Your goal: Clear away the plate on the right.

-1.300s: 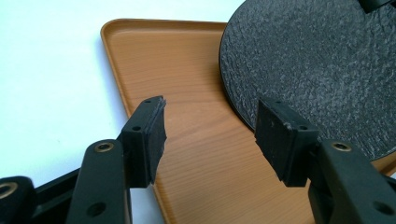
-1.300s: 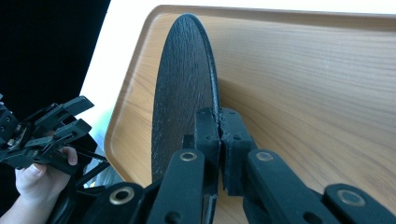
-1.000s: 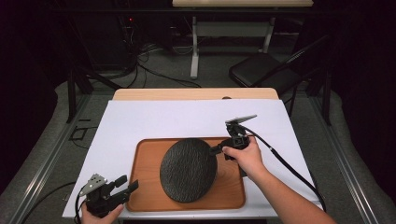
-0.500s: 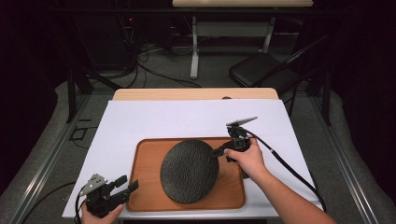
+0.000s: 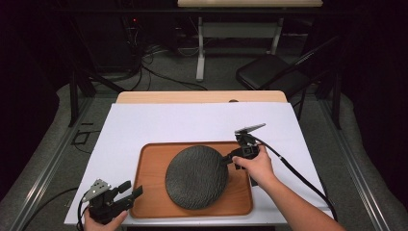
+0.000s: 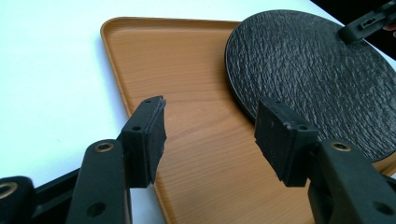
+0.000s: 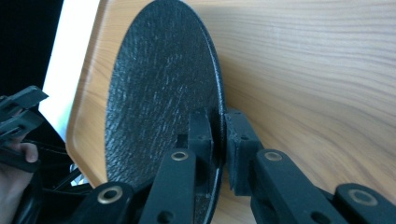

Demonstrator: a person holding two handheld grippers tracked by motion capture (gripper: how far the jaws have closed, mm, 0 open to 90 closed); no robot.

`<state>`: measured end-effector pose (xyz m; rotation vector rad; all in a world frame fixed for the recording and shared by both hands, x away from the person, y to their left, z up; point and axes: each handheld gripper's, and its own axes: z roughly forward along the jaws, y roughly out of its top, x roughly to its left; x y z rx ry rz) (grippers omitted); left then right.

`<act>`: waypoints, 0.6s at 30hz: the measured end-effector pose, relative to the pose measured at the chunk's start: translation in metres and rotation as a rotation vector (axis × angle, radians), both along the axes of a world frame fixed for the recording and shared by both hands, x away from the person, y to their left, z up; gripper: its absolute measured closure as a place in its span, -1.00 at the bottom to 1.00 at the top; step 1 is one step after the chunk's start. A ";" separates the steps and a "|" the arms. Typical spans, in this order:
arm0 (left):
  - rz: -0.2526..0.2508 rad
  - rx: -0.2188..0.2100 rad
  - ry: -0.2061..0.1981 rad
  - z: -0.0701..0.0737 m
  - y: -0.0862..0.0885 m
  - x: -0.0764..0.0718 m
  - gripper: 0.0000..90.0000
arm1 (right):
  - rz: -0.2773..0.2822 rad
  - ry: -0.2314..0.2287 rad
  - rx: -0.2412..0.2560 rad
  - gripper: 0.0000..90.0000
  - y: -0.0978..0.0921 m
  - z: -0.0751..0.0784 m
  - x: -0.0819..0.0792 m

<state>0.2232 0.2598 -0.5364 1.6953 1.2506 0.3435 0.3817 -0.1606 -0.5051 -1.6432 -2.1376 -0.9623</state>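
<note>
Right gripper (image 5: 227,159) clamped on the right rim of the round black textured slate plate (image 5: 197,176), which sits on the rectangular wooden tray (image 5: 149,163). Right gripper view shows the rim pinched. Left gripper (image 5: 131,190) jaws apart over the tray's left edge; white table cover (image 5: 159,122) beneath.

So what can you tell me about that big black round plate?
The plate is round, flat and black, with a rough, stone-like bumpy top and a thin rim. It sits on the wooden tray, nearer the tray's right side. The right gripper is shut on its rim, one jaw on the top face and one under it, and in the right gripper view that edge looks lifted off the tray. The left gripper is open and apart from it.
</note>
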 end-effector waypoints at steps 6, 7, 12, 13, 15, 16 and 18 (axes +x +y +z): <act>0.005 -0.006 0.002 0.000 0.001 0.000 -0.04 | -0.001 0.016 -0.011 0.79 -0.002 -0.008 0.002; 0.005 -0.006 0.002 0.000 0.001 0.000 -0.04 | -0.005 0.024 -0.011 0.78 -0.002 -0.009 0.002; 0.002 0.002 0.001 0.000 0.001 0.000 -0.04 | -0.014 0.031 -0.044 0.73 -0.002 -0.015 0.001; 0.003 0.000 0.002 0.000 0.001 0.000 -0.04 | -0.012 0.026 -0.046 0.72 -0.002 -0.016 0.001; 0.007 -0.002 0.004 0.000 0.002 0.000 -0.04 | -0.019 0.017 -0.054 0.71 0.000 -0.018 0.001; 0.008 -0.003 0.003 0.000 0.002 0.000 -0.03 | -0.002 0.011 -0.068 0.70 -0.001 -0.019 0.001; 0.008 -0.003 0.003 0.000 0.002 0.000 -0.04 | -0.008 0.018 -0.078 0.69 0.001 -0.020 0.000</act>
